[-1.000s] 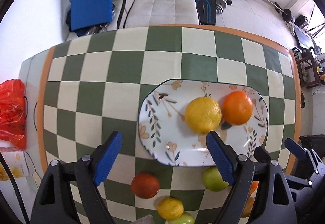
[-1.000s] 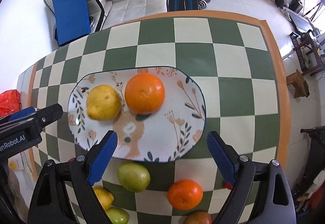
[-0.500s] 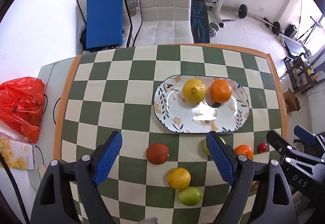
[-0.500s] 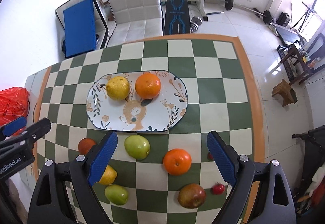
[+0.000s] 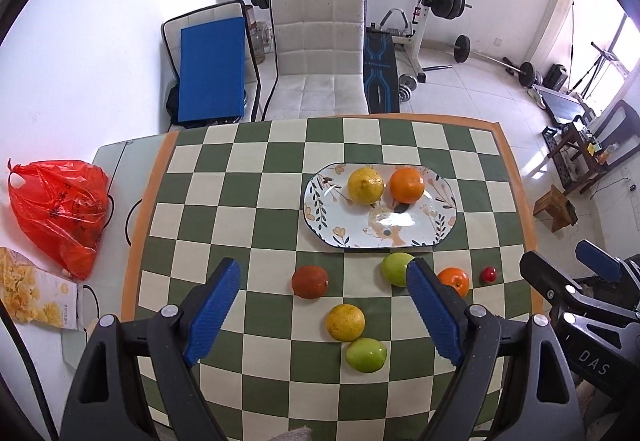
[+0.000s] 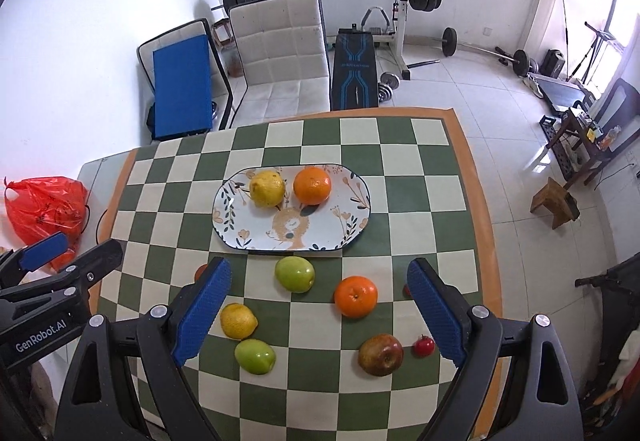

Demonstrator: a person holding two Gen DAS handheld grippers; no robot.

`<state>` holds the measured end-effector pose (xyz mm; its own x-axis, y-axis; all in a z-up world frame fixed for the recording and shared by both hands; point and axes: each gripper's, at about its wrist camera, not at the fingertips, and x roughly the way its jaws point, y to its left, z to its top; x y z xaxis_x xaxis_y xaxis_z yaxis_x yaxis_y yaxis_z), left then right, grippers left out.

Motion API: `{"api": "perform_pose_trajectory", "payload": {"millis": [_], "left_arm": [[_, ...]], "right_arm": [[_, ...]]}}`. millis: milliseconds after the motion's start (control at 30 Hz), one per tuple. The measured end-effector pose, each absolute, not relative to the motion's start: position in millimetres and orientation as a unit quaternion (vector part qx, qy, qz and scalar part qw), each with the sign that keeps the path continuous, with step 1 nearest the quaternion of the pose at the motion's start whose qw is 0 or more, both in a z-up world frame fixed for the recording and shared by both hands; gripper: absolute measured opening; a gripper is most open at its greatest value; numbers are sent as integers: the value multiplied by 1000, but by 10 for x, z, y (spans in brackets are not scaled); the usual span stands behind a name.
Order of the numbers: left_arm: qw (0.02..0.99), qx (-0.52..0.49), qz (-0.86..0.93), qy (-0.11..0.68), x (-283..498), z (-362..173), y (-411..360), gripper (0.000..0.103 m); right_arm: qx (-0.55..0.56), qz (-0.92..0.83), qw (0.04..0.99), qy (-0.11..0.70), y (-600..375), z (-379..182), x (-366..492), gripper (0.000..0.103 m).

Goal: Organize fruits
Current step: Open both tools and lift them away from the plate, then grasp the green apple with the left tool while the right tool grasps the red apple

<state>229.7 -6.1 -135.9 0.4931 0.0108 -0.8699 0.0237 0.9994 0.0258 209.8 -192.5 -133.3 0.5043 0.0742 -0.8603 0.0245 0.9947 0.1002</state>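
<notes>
An oval floral plate on the checked tablecloth holds a lemon and an orange. In front of it lie loose fruits: a green apple, an orange, a lemon, a second green apple, a red-brown apple, a small red fruit and a dark red orange. My left gripper hangs open high above the near fruits. My right gripper is open too, with nothing held.
A red plastic bag and a snack packet lie left of the cloth. Behind the table stand a white padded chair, a blue mat and a weight bench. A wooden stool stands on the floor at right.
Both grippers have pulled back and risen away from the plate, so the whole table and the loose fruits have come into view. Both stayed open.
</notes>
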Motion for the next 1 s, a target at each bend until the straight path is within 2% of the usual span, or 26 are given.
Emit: {"api": "perform_pose_trajectory", "payload": {"millis": [233,300,400,567,733,867,1000], "left_arm": [[865,11,-12,501,2199,-1301,-105,85],[863,13,-12,505,2208,-1328,-119,103],[856,16,-1,517,2249,-1463,-108,103],[822,20,17,569,2361,-1969,-60,103],[753,-16,20,657,2390,-2729,-28,103],[691,-55,5,721,2295,-3275,-92,103],[656,-43,-12,753,2254,-3681,-293,103]], "right_arm": [[68,21,871,487,-1935,-1236,1981,92],[83,21,874,478,-2023,-1261,1962,99],[95,4,866,491,-2196,-1429,1987,100],[144,-23,828,541,-2592,-1952,2031,100],[176,-43,778,602,-2861,-2699,2000,99],[182,-52,736,649,-2918,-3265,1915,96],[185,-57,709,678,-2931,-3645,1845,93]]}}
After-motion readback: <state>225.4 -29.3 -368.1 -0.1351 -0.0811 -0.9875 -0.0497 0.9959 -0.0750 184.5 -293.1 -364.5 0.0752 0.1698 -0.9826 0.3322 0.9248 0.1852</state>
